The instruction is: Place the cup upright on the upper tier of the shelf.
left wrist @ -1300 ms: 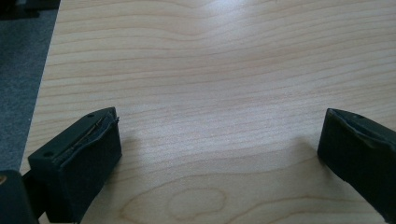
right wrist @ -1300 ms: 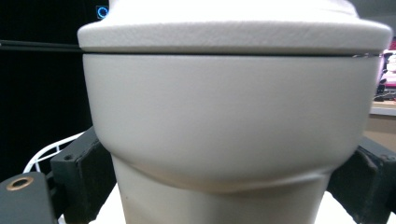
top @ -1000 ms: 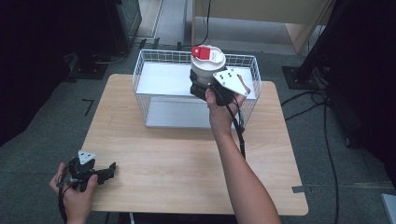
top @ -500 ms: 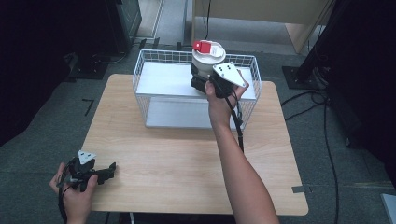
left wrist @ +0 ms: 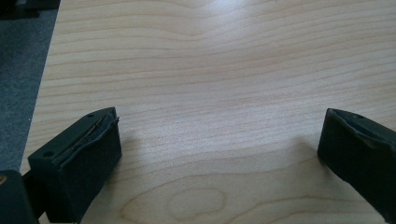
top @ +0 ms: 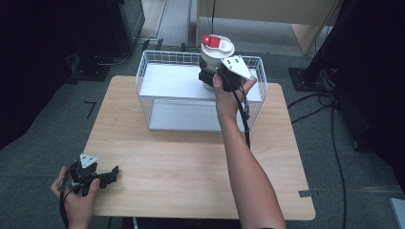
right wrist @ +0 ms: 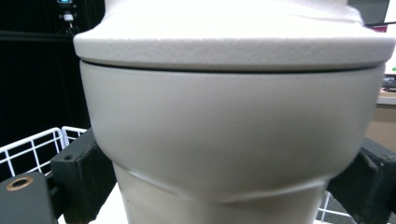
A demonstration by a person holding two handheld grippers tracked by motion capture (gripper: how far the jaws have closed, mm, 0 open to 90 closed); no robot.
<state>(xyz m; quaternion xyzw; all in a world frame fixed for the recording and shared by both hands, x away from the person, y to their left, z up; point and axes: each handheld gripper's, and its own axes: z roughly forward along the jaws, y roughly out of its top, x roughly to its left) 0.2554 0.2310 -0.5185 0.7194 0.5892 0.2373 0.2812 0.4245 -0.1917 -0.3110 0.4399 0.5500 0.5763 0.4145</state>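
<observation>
We see a pale wooden table [top: 191,162] with a white wire basket [top: 157,62] standing toward its 12 o'clock edge. Our right tongs [top: 212,78] reach over the basket's 1 o'clock corner and are clamped on a white jar [top: 213,56] with a lid that carries a red tab [top: 216,41]. In the right gripper view the jar [right wrist: 233,135] stands upright and close, its lid [right wrist: 233,42] seated on top, with one black jaw pressed against each side of the body below the widest part and the basket's wire [right wrist: 32,144] low at 8 o'clock behind it. We cannot tell whether the jar rests on the basket floor or hangs above it. Our left tongs [top: 107,175] lie near the table's 7 o'clock corner, held in the left hand [top: 76,200], well apart from the basket. In the left gripper view the left tongs [left wrist: 219,144] stand wide apart over bare wood [left wrist: 210,70], with nothing between the jaws.
</observation>
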